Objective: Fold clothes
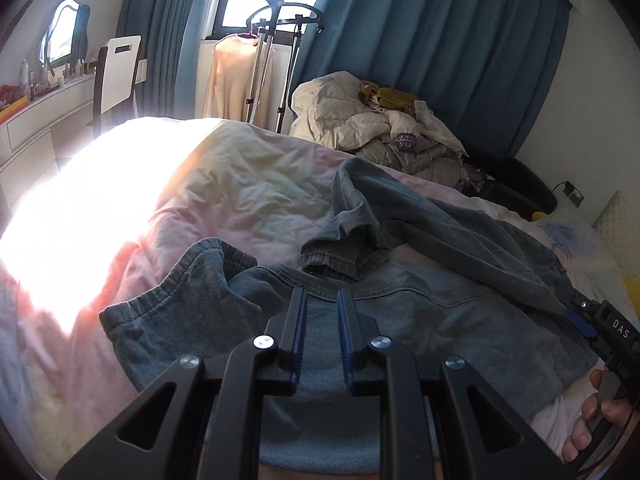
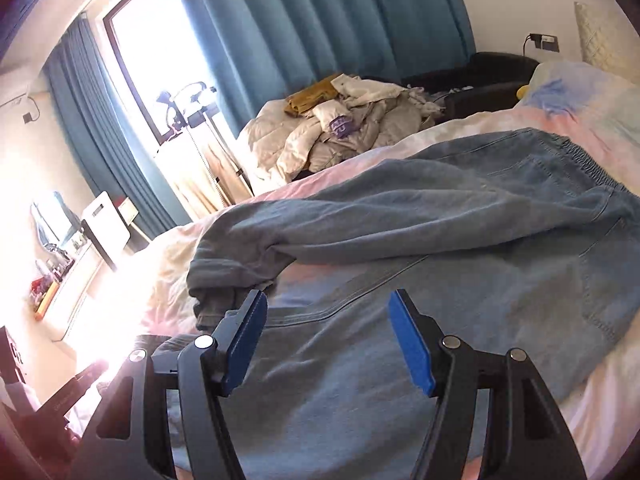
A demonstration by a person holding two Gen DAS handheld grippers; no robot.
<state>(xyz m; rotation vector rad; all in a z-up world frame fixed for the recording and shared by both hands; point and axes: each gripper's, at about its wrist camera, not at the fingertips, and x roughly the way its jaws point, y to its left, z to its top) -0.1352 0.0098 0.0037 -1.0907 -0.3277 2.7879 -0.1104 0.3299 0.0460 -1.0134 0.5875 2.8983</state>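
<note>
One pair of blue denim jeans lies spread across the pale pink bed cover, one leg folded over the other with its hem bunched near the middle of the bed. Above the jeans, the left gripper hovers with its jaws narrow and nothing between them. The right gripper hangs over the same denim, jaws wide and empty. Beyond the jeans, past the far edge of the bed, a heap of pale clothes sits before teal curtains.
</note>
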